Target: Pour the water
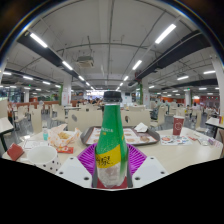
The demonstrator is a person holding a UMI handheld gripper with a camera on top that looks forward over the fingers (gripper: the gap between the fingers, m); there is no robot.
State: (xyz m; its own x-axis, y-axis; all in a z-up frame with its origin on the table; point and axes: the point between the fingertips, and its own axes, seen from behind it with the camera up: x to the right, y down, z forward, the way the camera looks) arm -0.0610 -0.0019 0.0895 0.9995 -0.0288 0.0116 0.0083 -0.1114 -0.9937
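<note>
While the gripper [111, 168] rides low at a cafeteria table [185, 155], these points hold:

Gripper: its two fingers are clamped on a green bottle, one pad [87, 160] pressed to each side of the bottle's lower body.

Bottle: the green bottle [111, 140] stands upright between the fingers, a green cap [112, 97] on top and a yellow-and-pink label on its front; the print is too small to read.

Table: pale surface, reaching out ahead of the fingers on both sides of the bottle.

Trays: a tray with dishes [143, 136] lies just behind the bottle, to its right.

Cup: a red paper cup [179, 125] stands farther right, beyond the tray.

Left side: food wrappers and a crumpled white napkin [40, 155] lie near the left finger.

Hall: rows of tables and chairs run back under long ceiling lights [165, 33].
</note>
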